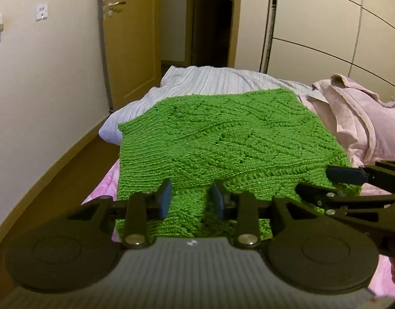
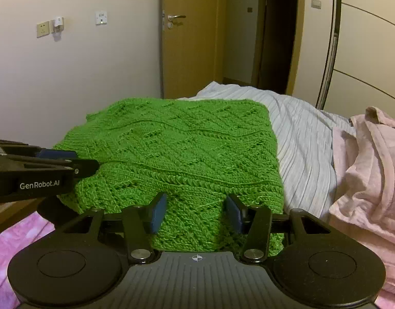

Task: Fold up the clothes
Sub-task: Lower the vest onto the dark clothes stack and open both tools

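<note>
— Where is the garment lying?

— The bright green, chunky cable-knit sweater is spread flat on the bed, folded into a rough rectangle. Its near edge reaches the near edge of the bed, right under my tools. Its far edge lies over a white ribbed blanket that covers the far end of the bed.

— And your left gripper?

— It sits low over the near edge of the sweater, toward its left corner. The blue pads stand apart, with green knit showing in the gap between them. Nothing is clamped; whether the pads touch the wool, I cannot tell.

— The right one?

— My right gripper hovers at the same near edge, toward the sweater's right corner. Its jaws are also spread wide, with green knit between them and nothing pinched. The two tools are just beside each other: each shows at the side of the other's view.

— What surrounds the sweater?

— A crumpled pale pink cloth garment lies heaped at the right edge of the bed, beside the white blanket and apart from the sweater. A pink patterned bedsheet shows at the near left corner. Beyond the bed is a cream wall with sockets, a tan wooden door with a metal handle, and pale wardrobe panels on the right.
</note>
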{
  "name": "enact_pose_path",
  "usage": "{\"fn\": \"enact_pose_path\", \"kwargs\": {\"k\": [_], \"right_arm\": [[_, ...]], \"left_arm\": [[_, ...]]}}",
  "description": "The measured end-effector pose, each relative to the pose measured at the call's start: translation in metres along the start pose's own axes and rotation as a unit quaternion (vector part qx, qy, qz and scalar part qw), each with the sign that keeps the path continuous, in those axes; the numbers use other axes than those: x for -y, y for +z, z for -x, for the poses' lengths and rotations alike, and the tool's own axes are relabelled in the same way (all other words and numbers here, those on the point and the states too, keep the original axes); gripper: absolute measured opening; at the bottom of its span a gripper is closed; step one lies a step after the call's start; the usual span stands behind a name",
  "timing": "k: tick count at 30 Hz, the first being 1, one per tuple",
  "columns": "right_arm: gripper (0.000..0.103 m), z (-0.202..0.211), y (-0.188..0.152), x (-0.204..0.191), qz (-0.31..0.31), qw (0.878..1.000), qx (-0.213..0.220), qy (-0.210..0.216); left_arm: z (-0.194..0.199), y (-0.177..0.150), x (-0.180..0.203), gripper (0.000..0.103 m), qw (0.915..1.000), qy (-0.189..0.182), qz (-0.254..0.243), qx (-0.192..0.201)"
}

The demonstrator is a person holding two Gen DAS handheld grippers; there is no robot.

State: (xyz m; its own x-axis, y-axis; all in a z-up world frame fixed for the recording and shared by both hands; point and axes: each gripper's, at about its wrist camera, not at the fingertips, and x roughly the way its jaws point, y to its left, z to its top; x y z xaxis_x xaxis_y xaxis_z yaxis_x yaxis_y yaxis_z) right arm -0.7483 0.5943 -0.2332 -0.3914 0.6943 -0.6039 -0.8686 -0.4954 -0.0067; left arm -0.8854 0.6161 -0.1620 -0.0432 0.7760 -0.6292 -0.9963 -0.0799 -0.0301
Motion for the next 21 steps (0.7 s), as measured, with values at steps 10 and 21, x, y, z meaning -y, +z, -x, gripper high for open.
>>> {"fn": "enact_pose_path", "kwargs": {"k": [10,21], "right_arm": [[0.07,0.09,0.007,0.013,-0.077,0.996,-0.004,0.036],[0.077,0.213,-0.024,0.002,-0.143,0.987,-0.033,0.063]], "left_arm": [[0.087,0.009,-0.002,0.054,0.9985,0.001,0.042,-0.035],[0.213,-0.023,0.027,0.083,0.998,0.011,0.032,-0.053]]}}
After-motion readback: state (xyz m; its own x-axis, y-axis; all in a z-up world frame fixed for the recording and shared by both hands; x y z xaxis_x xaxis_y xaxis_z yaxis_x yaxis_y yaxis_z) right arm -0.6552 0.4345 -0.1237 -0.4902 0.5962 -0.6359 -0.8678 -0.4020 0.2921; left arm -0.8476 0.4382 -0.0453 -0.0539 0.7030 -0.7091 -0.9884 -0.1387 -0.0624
